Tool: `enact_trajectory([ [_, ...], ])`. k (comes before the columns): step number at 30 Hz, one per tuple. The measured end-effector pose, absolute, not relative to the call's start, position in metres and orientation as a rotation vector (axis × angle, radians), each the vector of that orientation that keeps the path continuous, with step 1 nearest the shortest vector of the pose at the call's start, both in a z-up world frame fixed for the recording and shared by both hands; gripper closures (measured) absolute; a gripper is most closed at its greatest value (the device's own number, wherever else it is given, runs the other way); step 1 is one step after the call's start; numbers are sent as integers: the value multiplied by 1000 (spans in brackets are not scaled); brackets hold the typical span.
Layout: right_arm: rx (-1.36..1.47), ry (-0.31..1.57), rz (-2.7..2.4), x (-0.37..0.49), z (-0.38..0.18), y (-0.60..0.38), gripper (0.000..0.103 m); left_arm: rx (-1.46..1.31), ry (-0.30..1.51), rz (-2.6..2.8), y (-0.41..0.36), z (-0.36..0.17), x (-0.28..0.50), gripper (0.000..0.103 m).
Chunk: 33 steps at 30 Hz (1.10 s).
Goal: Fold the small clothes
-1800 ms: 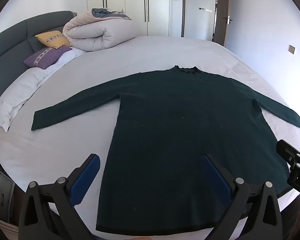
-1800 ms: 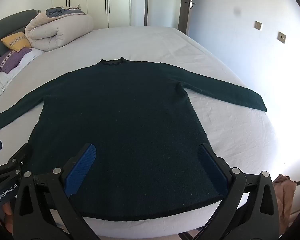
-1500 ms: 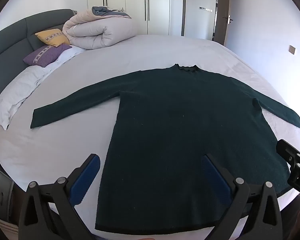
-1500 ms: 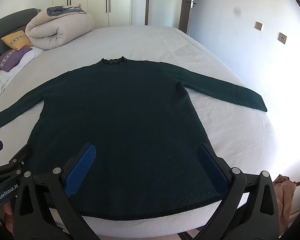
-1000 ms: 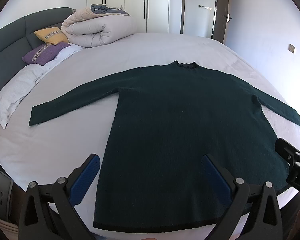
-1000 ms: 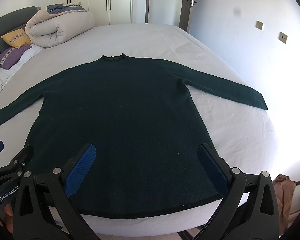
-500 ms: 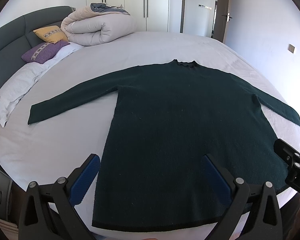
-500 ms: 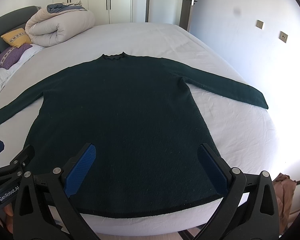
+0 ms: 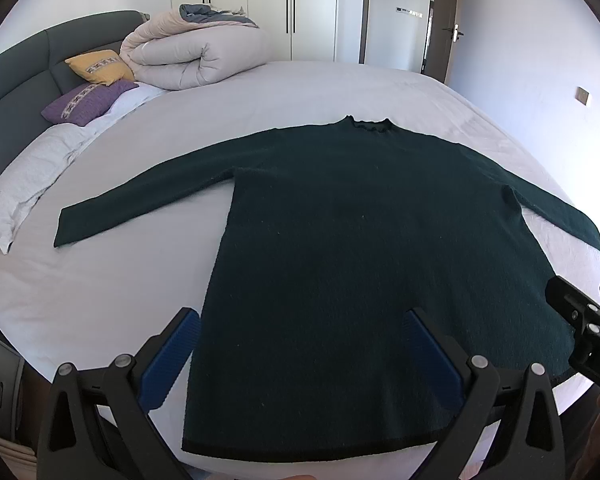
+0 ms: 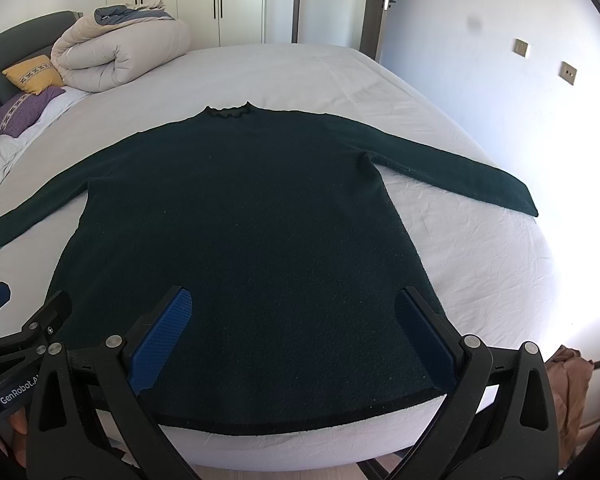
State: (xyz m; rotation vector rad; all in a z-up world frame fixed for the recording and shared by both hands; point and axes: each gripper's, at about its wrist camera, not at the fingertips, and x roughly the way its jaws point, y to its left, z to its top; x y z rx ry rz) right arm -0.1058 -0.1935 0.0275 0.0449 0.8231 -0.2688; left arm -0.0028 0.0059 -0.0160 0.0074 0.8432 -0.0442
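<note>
We hold our left gripper (image 9: 300,354) and right gripper (image 10: 292,330) side by side above the near hem of a dark green sweater (image 9: 364,248), both spread wide and gripping nothing. The sweater lies flat on the bed (image 9: 284,92), sleeves out, collar farthest from us. No fold looks started; we judge the next move is pinching a sleeve or hem corner

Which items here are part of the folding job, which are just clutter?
In the job:
- dark green sweater, spread flat on the bed
- left tool, open, above the hem
- right tool, open, above the hem

Lying about:
- rolled duvet
- yellow cushion
- purple cushion
- white pillow
- tan cloth beside the bed
</note>
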Motion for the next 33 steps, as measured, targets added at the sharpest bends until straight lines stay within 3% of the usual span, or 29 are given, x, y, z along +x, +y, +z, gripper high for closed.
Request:
enact_trajectory([
  [33,44,845,-265,-103,19,-187,0,-1,864,-49,-1,-22,1,0],
])
